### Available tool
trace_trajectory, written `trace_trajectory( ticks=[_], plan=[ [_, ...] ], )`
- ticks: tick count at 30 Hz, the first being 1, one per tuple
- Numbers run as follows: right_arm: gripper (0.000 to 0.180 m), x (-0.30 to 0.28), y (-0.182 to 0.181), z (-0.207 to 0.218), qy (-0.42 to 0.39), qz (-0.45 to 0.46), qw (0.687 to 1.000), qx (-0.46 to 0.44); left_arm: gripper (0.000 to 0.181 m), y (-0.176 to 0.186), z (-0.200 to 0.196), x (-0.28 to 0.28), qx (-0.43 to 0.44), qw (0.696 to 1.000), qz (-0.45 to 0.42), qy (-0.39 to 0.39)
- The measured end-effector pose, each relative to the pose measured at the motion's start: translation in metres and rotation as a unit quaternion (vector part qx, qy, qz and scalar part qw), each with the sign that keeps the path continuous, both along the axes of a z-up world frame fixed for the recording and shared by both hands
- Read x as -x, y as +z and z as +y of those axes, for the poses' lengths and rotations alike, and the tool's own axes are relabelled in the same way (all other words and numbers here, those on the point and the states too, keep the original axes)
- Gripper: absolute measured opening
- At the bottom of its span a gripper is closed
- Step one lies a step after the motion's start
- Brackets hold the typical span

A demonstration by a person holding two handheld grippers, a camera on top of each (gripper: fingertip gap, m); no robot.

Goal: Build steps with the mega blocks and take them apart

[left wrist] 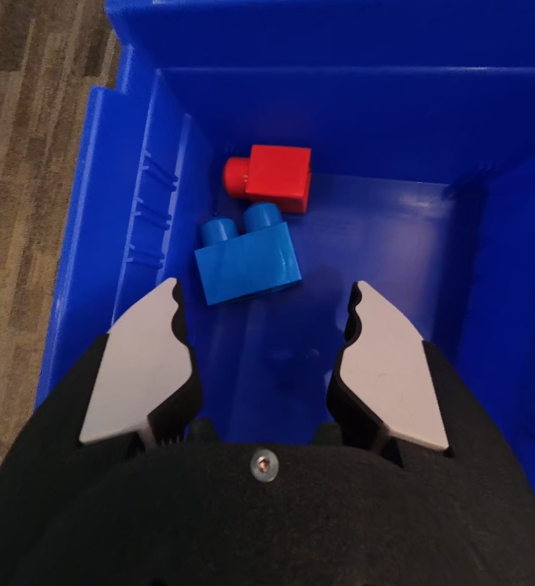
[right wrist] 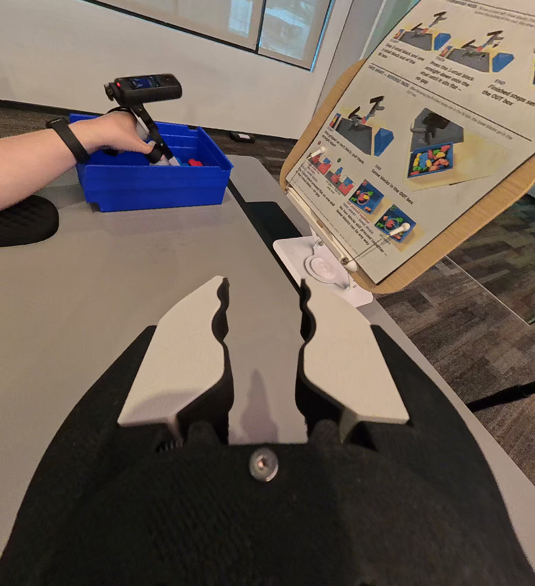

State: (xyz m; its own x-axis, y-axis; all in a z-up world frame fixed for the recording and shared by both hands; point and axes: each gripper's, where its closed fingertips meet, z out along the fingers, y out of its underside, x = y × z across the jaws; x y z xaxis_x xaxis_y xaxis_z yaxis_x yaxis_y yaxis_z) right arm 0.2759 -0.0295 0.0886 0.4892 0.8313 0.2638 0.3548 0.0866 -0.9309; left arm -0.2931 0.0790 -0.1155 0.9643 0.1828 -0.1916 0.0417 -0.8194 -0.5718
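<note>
Grey-faced fingers of our left gripper (left wrist: 266,285) stood wide apart over the blue bin (left wrist: 386,111), holding nothing. Just ahead of the tips, on the bin floor toward its left wall, lay the two-stud blue block (left wrist: 248,272) on its side, its long axis running across our view with a slight tilt, both studs pointing away from us toward the far wall. Just beyond it, nearly touching its studs, lay the one-stud red block (left wrist: 277,177), also tipped over, its stud pointing left at the bin wall. We saw nothing else in the part of the bin that showed.

Our right gripper (right wrist: 263,282) hung low over the bare grey table (right wrist: 101,301), its fingers parted by a moderate gap and empty. From there we saw the bin farther off on the table, with our left hand (right wrist: 110,133) reaching the other gripper into it. An illustrated instruction board (right wrist: 424,152) leaned on a white stand (right wrist: 294,257) at the table's right edge.
</note>
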Motion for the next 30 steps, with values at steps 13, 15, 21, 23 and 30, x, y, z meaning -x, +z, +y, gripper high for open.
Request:
trace_trajectory(
  ticks=[13,15,21,23,30],
  plan=[
    [0.043,-0.01,-0.007,0.012,-0.009,0.008,1.0,0.019,0.081,-0.023,0.008,0.013,0.001,0.998,-0.059,0.033],
    [0.043,-0.008,-0.009,0.012,-0.008,0.002,1.0,0.02,0.078,-0.026,0.009,0.015,0.013,0.999,-0.04,0.03],
    [0.043,-0.003,-0.014,0.008,0.001,-0.016,1.0,0.02,0.076,-0.027,0.01,0.015,0.018,0.999,-0.037,0.008],
    [0.043,-0.002,-0.018,0.008,0.003,-0.025,0.999,0.021,0.075,-0.025,0.006,0.013,0.026,0.998,-0.057,-0.002],
    [0.043,0.005,-0.032,0.008,0.015,-0.052,0.998,0.032,0.075,0.024,-0.005,-0.004,-0.028,0.991,-0.121,-0.05]
  ],
)
